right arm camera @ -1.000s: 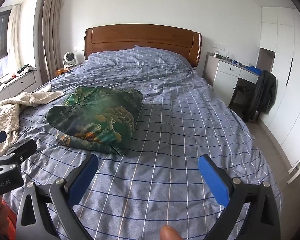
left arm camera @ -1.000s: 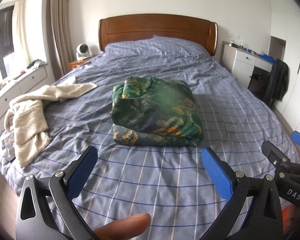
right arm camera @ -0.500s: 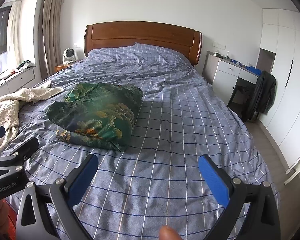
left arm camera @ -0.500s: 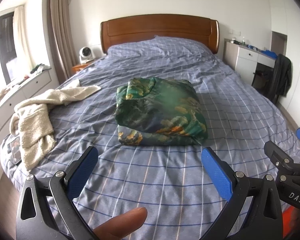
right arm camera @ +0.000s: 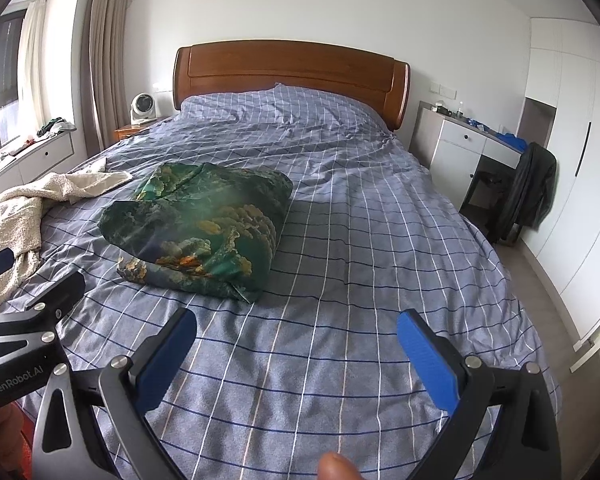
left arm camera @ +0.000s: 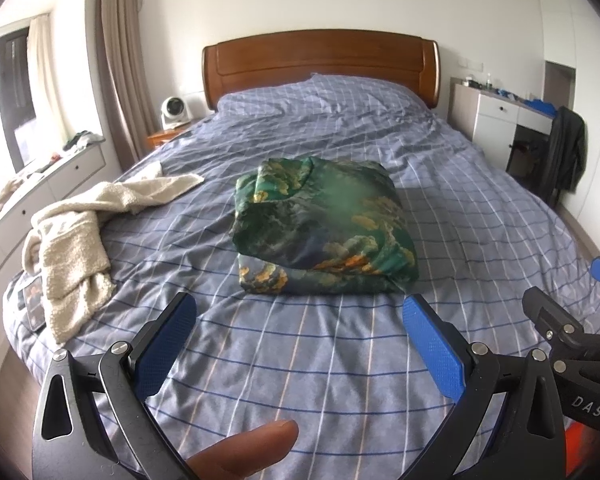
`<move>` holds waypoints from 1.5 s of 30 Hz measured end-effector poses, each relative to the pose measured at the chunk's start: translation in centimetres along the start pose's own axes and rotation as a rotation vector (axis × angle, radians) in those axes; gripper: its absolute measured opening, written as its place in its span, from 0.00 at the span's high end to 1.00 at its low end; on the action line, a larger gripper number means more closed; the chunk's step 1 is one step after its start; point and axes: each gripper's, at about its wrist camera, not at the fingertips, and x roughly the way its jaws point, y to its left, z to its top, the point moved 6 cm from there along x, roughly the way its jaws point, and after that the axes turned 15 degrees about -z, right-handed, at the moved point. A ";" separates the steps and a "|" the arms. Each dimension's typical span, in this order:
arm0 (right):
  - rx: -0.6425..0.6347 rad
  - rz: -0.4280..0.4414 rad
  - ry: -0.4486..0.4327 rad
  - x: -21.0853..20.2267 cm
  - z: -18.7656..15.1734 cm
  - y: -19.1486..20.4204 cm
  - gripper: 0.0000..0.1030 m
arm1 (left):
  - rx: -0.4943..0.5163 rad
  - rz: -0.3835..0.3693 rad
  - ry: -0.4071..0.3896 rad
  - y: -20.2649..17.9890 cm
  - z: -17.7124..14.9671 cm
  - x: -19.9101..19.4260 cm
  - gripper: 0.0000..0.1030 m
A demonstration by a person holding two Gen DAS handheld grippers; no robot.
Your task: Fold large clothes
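A green garment with gold and orange print (left arm camera: pixel 324 228) lies folded into a thick bundle in the middle of the bed; it also shows in the right wrist view (right arm camera: pixel 204 228). A cream fleece garment (left arm camera: pixel 76 236) lies crumpled on the bed's left side, also seen in the right wrist view (right arm camera: pixel 28 212). My left gripper (left arm camera: pixel 300 320) is open and empty, held above the bed's near end, short of the green bundle. My right gripper (right arm camera: pixel 296 328) is open and empty, to the right of the bundle. Each gripper shows at the edge of the other's view.
The bed (left arm camera: pixel 340 360) has a blue checked cover and a wooden headboard (left arm camera: pixel 320 64). A phone-like object (left arm camera: pixel 34 304) lies at the bed's left edge. A white desk (right arm camera: pixel 464 152) and a chair with a dark jacket (right arm camera: pixel 528 192) stand on the right. A small fan (right arm camera: pixel 142 108) sits on the nightstand.
Both grippers have pulled back and risen a little from the green bundle. Both stay open. The clothes have not moved.
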 end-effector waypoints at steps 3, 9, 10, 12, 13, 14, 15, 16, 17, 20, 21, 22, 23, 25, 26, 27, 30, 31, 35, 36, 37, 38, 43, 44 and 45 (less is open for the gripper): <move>-0.002 0.000 0.006 0.2 -0.1 0.1 0.01 | -0.002 0.001 0.002 0.0 -0.1 0.1 0.00; 0.001 0.005 0.015 0.4 -0.2 0.1 0.01 | -0.004 0.004 0.011 0.1 -0.2 0.5 0.00; 0.000 0.006 0.016 0.4 -0.2 0.2 0.01 | -0.003 0.004 0.011 0.0 -0.2 0.6 0.00; 0.000 0.009 0.019 0.5 -0.2 0.2 0.01 | -0.001 0.003 0.010 0.0 -0.2 0.6 0.00; -0.002 0.009 0.020 0.6 -0.2 0.3 0.01 | 0.000 0.004 0.010 0.0 -0.2 0.6 0.00; -0.001 0.008 0.019 0.6 -0.2 0.3 0.01 | 0.002 0.003 0.009 0.0 -0.1 0.6 0.00; -0.001 0.009 0.018 0.6 -0.2 0.3 0.01 | 0.003 0.002 0.009 -0.1 -0.1 0.6 0.00; -0.002 0.010 0.017 0.5 -0.2 0.3 0.01 | 0.003 0.001 0.008 -0.1 -0.1 0.6 0.00; -0.001 0.011 0.016 0.5 -0.2 0.3 0.01 | 0.003 0.001 0.007 -0.1 0.0 0.6 0.00; -0.001 0.014 0.014 0.6 -0.2 0.3 0.01 | 0.003 0.002 0.007 -0.1 0.0 0.6 0.00; -0.001 0.014 0.013 0.6 -0.2 0.4 0.01 | 0.002 0.002 0.006 -0.1 0.1 0.6 0.00; -0.001 0.013 0.012 0.6 -0.2 0.3 0.01 | 0.002 0.002 0.006 -0.1 0.1 0.5 0.00; -0.002 0.013 0.011 0.6 -0.2 0.4 0.01 | 0.003 0.002 0.005 -0.1 0.1 0.5 0.00; -0.002 0.014 0.010 0.5 -0.2 0.4 0.01 | 0.005 0.001 0.007 -0.1 0.1 0.5 0.00; -0.003 0.015 0.011 0.5 -0.2 0.4 0.01 | 0.004 0.001 0.007 -0.1 0.1 0.5 0.00; -0.003 0.016 0.011 0.5 -0.2 0.4 0.01 | 0.006 0.000 0.007 -0.1 0.1 0.5 0.00; -0.004 0.015 0.011 0.5 -0.1 0.5 0.01 | 0.007 -0.002 0.008 -0.2 0.3 0.5 0.00; -0.005 0.016 0.012 0.4 -0.2 0.5 0.01 | 0.007 -0.003 0.009 -0.2 0.3 0.5 0.00; -0.006 0.016 0.010 0.3 -0.2 0.6 0.01 | 0.006 -0.004 0.009 -0.2 0.4 0.5 0.00; -0.005 0.016 0.010 0.3 -0.2 0.6 0.01 | 0.005 -0.005 0.009 -0.2 0.4 0.5 0.00; -0.005 0.015 0.009 0.3 -0.2 0.6 0.01 | 0.006 -0.006 0.009 -0.2 0.4 0.5 0.00; -0.006 0.016 0.008 0.3 -0.2 0.6 0.01 | 0.006 -0.008 0.010 -0.2 0.4 0.5 0.00; -0.005 0.017 0.008 0.2 -0.2 0.6 0.01 | -0.013 -0.030 0.007 -0.4 0.1 0.5 0.00; -0.005 0.017 0.007 0.2 -0.2 0.5 0.01 | -0.015 -0.027 0.002 -0.3 0.1 0.4 0.00; -0.006 0.017 0.006 0.2 -0.2 0.5 0.01 | -0.010 -0.021 -0.005 -0.4 0.1 0.3 0.00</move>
